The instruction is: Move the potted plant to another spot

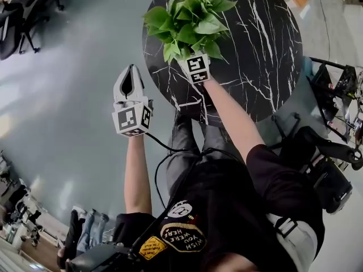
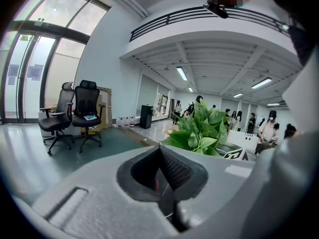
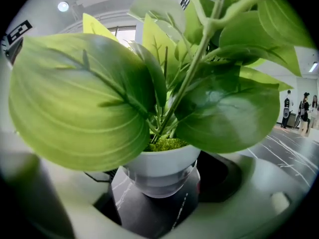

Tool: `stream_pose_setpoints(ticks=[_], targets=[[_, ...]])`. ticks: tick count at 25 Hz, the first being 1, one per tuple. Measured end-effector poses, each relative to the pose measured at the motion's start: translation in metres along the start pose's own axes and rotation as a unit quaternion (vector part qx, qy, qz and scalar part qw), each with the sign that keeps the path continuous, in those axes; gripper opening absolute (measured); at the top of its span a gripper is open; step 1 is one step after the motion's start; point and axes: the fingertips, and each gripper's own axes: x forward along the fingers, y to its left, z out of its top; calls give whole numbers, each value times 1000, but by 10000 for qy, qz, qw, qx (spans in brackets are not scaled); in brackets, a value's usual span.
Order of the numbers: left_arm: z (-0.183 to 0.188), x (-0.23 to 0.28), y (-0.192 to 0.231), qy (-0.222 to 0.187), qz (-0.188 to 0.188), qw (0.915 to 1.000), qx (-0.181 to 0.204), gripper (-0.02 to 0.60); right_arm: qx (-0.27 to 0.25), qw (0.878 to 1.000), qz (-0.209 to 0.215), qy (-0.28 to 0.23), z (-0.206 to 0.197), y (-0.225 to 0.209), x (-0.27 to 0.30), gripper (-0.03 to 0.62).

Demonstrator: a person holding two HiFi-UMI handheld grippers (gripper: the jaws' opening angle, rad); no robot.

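The potted plant (image 1: 190, 24), broad green leaves in a small white pot (image 3: 162, 171), is over the round black marble table (image 1: 255, 50). My right gripper (image 1: 191, 52) reaches under the leaves, and its jaws are shut on the pot's sides (image 3: 160, 195); the tips are hidden by foliage in the head view. The pot's base seems just above the marble (image 3: 284, 151). My left gripper (image 1: 131, 71) hangs over the floor left of the table, shut and empty (image 2: 164, 158). The plant's leaves (image 2: 202, 131) show beyond it.
Two black office chairs (image 2: 75, 113) stand by the windows, and more chairs (image 1: 17, 21) are at the far left. Dark equipment and cables (image 1: 334, 129) crowd the table's right side. Several people (image 2: 269, 131) stand in the background. The floor (image 1: 74, 95) is grey-green.
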Motion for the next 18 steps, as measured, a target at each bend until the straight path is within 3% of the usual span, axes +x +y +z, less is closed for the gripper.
stream_pose_setpoints(ticks=[3, 9, 18], targets=[[3, 10, -13, -5, -156, 9999, 46, 5, 64, 9998, -212, -7, -7, -25, -14, 489], [3, 42, -72, 50, -683, 9972, 295, 5, 350, 9946, -980, -32, -19, -124, -67, 489], [-5, 82, -190, 174, -1610, 9846, 659, 5, 904, 9680, -2342, -51, -64, -278, -191, 489]])
